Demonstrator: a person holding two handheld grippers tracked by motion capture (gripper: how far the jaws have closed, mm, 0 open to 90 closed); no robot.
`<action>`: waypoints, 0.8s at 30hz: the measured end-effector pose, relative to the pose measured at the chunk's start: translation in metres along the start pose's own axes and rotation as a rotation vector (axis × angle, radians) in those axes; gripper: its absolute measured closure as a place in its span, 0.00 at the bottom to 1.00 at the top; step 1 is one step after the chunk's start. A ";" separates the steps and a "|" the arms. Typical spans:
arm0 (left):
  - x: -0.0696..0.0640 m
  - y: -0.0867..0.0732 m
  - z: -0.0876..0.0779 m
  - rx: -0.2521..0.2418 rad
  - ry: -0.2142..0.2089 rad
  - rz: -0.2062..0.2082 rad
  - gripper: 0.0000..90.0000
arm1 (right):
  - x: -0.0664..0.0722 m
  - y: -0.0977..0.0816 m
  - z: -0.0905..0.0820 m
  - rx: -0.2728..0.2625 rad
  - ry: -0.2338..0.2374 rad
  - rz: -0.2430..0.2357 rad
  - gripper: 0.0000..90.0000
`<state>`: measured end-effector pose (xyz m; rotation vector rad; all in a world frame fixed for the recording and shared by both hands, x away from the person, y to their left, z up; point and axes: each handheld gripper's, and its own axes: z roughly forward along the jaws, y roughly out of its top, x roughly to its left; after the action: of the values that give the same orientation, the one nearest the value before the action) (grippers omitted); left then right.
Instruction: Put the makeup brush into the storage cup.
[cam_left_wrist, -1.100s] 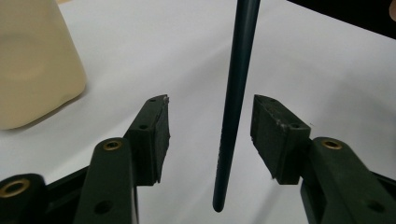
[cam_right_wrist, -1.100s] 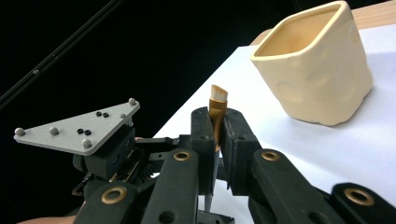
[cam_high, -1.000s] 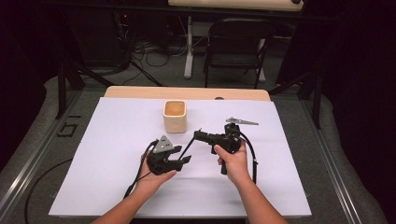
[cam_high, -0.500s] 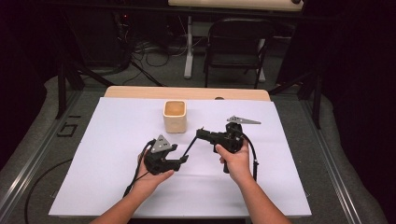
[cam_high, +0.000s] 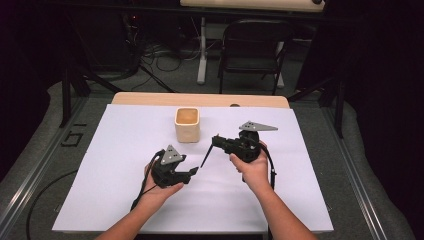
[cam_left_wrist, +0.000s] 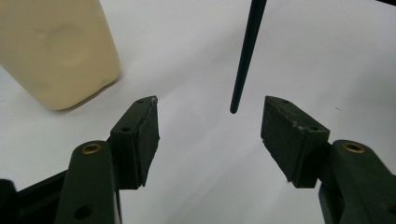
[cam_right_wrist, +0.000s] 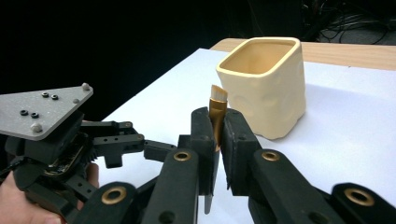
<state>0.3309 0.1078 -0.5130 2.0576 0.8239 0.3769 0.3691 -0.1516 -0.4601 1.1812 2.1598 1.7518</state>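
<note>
My right gripper (cam_high: 216, 139) is shut on a small brush (cam_right_wrist: 217, 105), with the gold ferrule and pale bristles above the pads. The brush's thin dark handle (cam_high: 206, 155) slants down toward my left gripper (cam_high: 192, 171). In the left gripper view the handle's tip (cam_left_wrist: 235, 105) hangs between the pads (cam_left_wrist: 147, 135) of the left gripper (cam_left_wrist: 210, 121) without touching them. Those jaws have just been opening and stand open. A cream square cup (cam_high: 187, 125) stands upright just beyond both grippers, also as the cup (cam_right_wrist: 266, 88) behind the right gripper (cam_right_wrist: 217, 126).
A white sheet (cam_high: 115, 165) covers the table, whose wooden far edge (cam_high: 150, 98) shows behind the cup. A folding chair (cam_high: 255, 45) and cables stand on the floor past the table. Bare sheet lies left, right and in front of the hands.
The left gripper's jaws have spread wider around the handle's tip. Both hands have stayed almost where they were.
</note>
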 end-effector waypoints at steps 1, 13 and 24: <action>0.000 0.000 -0.001 0.004 0.003 0.000 0.41 | 0.000 0.000 0.000 0.006 -0.008 -0.004 0.93; 0.006 -0.007 -0.013 0.017 0.049 0.012 0.40 | 0.005 0.012 -0.004 0.017 -0.097 -0.105 0.93; 0.013 -0.015 -0.025 0.018 0.068 -0.005 0.40 | 0.003 0.030 -0.003 0.029 -0.152 -0.152 0.93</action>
<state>0.3213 0.1381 -0.5110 2.0686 0.8754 0.4399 0.3796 -0.1516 -0.4320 1.0864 2.1317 1.5234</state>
